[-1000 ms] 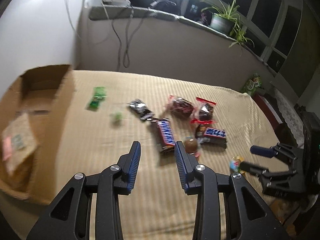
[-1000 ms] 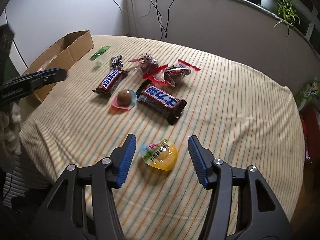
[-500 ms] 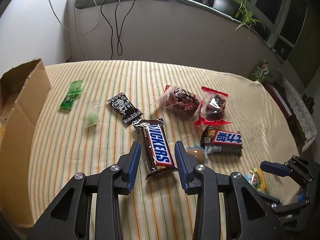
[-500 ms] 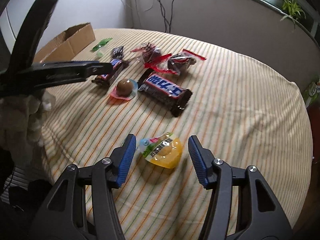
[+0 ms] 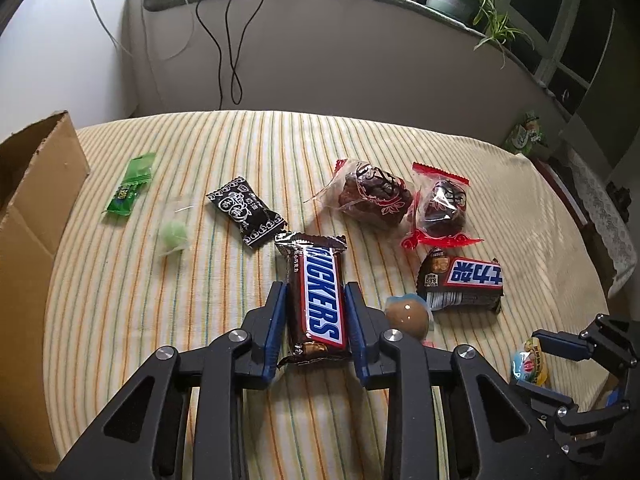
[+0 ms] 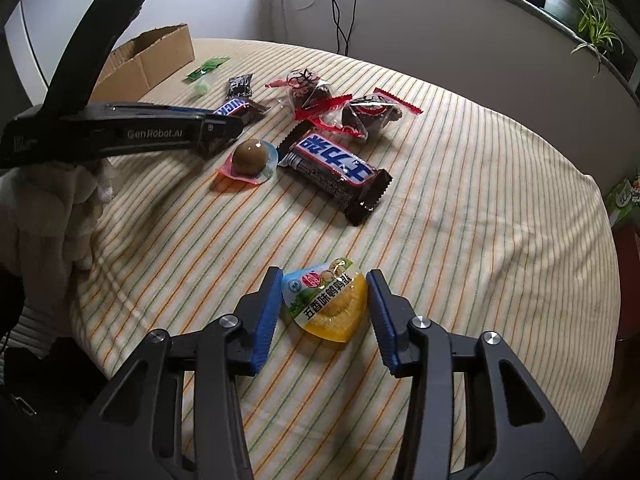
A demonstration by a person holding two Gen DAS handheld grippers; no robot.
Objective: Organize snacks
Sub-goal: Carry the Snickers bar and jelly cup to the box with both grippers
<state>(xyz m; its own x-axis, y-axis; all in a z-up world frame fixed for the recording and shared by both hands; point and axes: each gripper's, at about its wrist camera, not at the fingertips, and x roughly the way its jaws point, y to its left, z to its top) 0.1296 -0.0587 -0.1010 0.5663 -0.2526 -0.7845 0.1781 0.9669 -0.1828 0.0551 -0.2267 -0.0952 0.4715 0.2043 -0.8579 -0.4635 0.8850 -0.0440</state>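
Observation:
A brown Snickers bar (image 5: 320, 288) lies lengthwise between the blue pads of my left gripper (image 5: 314, 286). The jaws are closing and both pads touch the wrapper's sides. In the right wrist view the left gripper (image 6: 236, 120) shows from the side over the bar. A yellow sealed snack cup (image 6: 326, 308) sits on the striped cloth between the pads of my right gripper (image 6: 324, 276). These jaws are closing too, and the pads meet the cup's rim. The open cardboard box (image 5: 28, 216) stands at the table's left end.
A second Snickers with Chinese print (image 5: 464, 280), a chocolate ball cup (image 5: 408, 314), two red-trimmed cake packets (image 5: 372, 196), a black candy (image 5: 246, 214) and green sweets (image 5: 130, 190) lie around. A fluffy white sleeve (image 6: 52, 216) is at left. Cables hang on the back wall.
My left gripper came forward and down over the Snickers bar and narrowed onto it. The right gripper stayed in place and its jaws closed in on the yellow cup.

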